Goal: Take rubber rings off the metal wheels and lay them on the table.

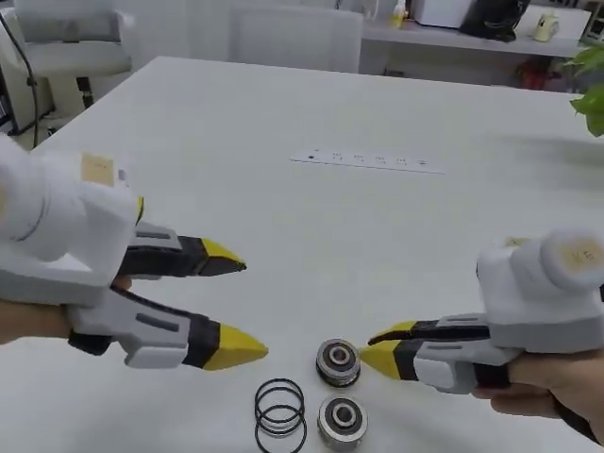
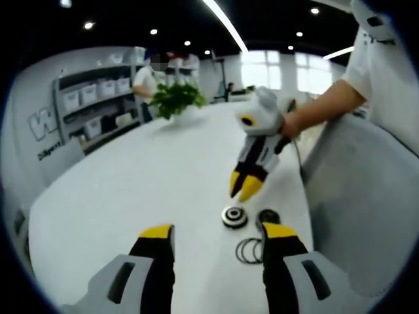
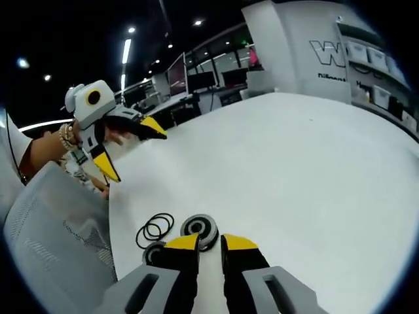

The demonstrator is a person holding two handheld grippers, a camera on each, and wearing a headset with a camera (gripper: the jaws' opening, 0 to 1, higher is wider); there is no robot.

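Wheel [image 1: 338, 362] lies flat just off the tips of our right tongs [image 1: 370, 349], which are only narrowly open and empty. Our left tongs [image 1: 247, 310] gape wide, empty, farther off. Second wheel [image 1: 342, 420] and loose rings [image 1: 280, 412] sit beside it on the bench [image 1: 377, 236]. We think rubber remains on the first.

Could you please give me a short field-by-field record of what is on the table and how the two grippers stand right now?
table: white
metal wheels: two, lying flat close together; far wheel, near wheel
rubber rings: black, loose, several overlapping on the table, left of the near wheel
left gripper: jaws wide open, holding nothing, left of the wheels and rings
right gripper: jaws narrowly apart, holding nothing, tips just right of the far wheel
tip-to-wheel contact: cannot tell
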